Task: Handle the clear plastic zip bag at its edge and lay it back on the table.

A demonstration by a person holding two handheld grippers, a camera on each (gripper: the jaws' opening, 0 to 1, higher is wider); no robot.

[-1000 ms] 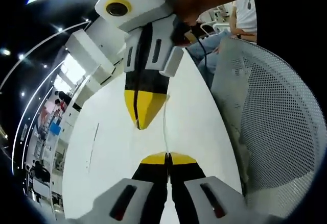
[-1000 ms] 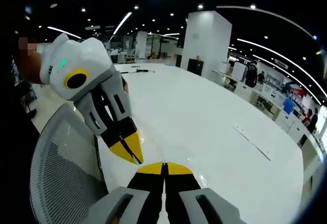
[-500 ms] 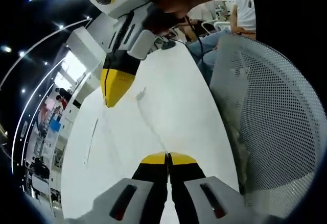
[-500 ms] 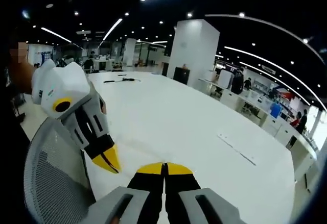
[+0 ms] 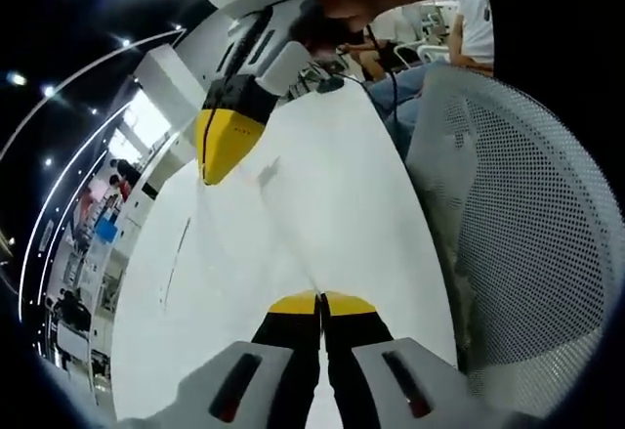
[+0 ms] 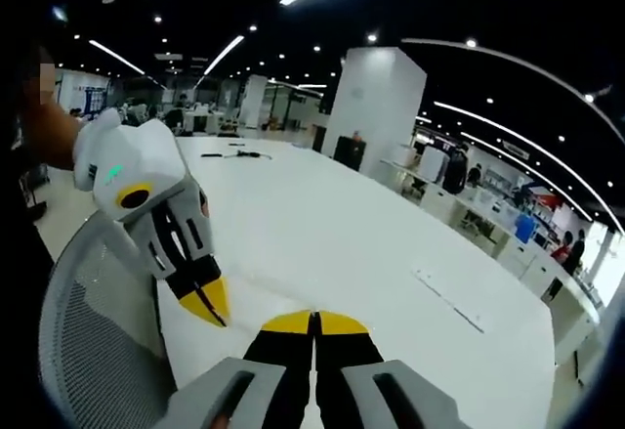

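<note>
Two grippers work over one white surface [image 6: 352,243]. The left gripper view shows the clear zip bag [image 5: 293,224] stretched above it, one edge pinched in the left gripper [image 5: 321,301], the far edge in the right gripper [image 5: 220,150]. The right gripper view adds the mesh chair [image 6: 88,351]; both pairs of fingers sit pressed together.

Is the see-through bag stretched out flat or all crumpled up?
Stretched out. The clear bag spans between the left hand-held gripper and right hand-held gripper, both shut on its edge.
</note>
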